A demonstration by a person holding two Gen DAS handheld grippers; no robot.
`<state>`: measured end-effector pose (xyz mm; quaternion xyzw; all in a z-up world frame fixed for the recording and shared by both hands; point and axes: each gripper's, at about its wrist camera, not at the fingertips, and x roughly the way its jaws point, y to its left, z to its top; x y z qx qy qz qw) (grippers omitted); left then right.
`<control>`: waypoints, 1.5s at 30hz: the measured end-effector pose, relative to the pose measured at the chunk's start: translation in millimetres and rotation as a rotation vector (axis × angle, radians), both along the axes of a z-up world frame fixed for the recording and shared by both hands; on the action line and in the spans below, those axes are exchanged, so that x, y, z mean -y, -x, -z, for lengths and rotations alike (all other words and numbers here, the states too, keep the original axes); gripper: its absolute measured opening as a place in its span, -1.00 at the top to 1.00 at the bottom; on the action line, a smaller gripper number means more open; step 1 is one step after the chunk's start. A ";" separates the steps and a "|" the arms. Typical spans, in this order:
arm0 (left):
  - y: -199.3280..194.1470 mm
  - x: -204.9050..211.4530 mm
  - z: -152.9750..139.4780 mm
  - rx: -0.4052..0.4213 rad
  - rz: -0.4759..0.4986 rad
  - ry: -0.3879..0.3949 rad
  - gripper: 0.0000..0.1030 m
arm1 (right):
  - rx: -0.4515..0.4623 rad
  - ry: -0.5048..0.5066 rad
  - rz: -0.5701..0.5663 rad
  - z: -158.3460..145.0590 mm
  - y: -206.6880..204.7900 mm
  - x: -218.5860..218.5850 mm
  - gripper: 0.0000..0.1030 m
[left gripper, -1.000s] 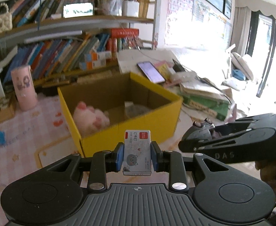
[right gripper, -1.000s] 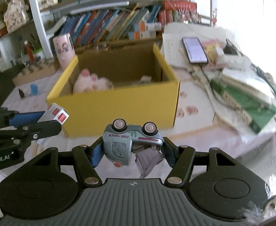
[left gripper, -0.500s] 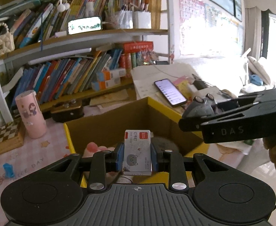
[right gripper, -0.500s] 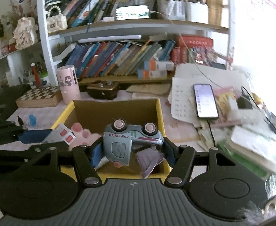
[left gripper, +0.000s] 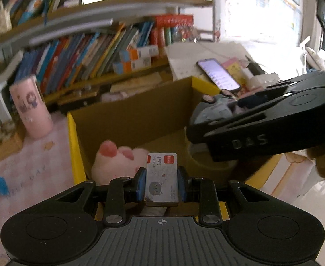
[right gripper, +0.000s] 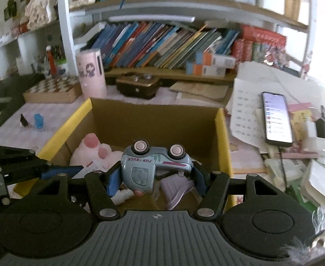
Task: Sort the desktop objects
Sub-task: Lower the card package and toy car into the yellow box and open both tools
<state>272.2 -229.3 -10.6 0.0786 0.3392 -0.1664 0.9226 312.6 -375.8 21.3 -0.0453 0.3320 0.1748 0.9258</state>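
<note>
My left gripper is shut on a small white staple box with a cat face and a red label, held over the open yellow cardboard box. My right gripper is shut on an upside-down blue toy truck, also over the yellow box. A pink plush toy lies inside the box at the left and shows in the right wrist view too. The right gripper with the truck shows at the right of the left wrist view.
A pink cup and a checkered board stand behind the box to the left. A lit phone lies on papers to the right. Bookshelves fill the back. A small blue piece sits on the pink mat.
Both grippers have moved forward and down from in front of the yellow box to over its opening, each still holding its object.
</note>
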 end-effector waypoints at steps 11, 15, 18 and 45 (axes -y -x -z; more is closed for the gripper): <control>-11.9 -8.6 4.0 -0.100 0.002 0.089 0.44 | -0.196 0.106 -0.126 28.1 -62.0 -29.4 -0.18; -8.0 -7.5 4.0 -0.078 -0.003 0.080 0.39 | -0.238 0.130 -0.158 31.0 -64.3 -34.6 -0.18; -4.9 -5.1 1.5 -0.053 -0.006 0.054 0.27 | -0.248 0.134 -0.158 32.1 -64.1 -35.0 -0.18; 73.7 -50.6 -54.0 0.157 -0.263 0.073 -0.74 | 0.074 -0.050 0.012 -33.9 29.4 13.9 -0.65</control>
